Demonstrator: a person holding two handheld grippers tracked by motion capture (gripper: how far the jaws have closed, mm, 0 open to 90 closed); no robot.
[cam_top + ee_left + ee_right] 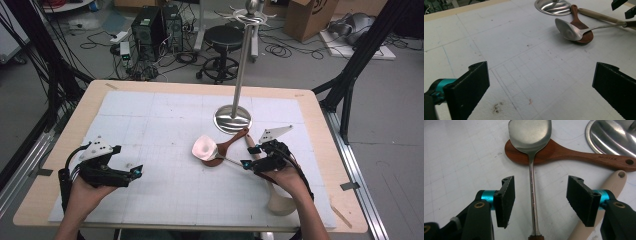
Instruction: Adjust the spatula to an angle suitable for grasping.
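work in hand: right tool (540,200) stands released, its jaws on both sides of the metal spoon (532,182) handle, not pressing.
spoon place: right of worktop middle, bowl resting on the wooden spoon (564,153).
done: nothing lifted yet.
left: close, lift.
left tool (540,87): released, holding nothing.
surface: white gridded board (150,125), steel stand (233,119) behind.
room: cables, stool (222,37).

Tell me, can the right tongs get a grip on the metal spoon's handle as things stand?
Probably yes. The right tongs are open with the metal spoon handle lying between the jaws, untouched by either pad. Nothing blocks them from closing.
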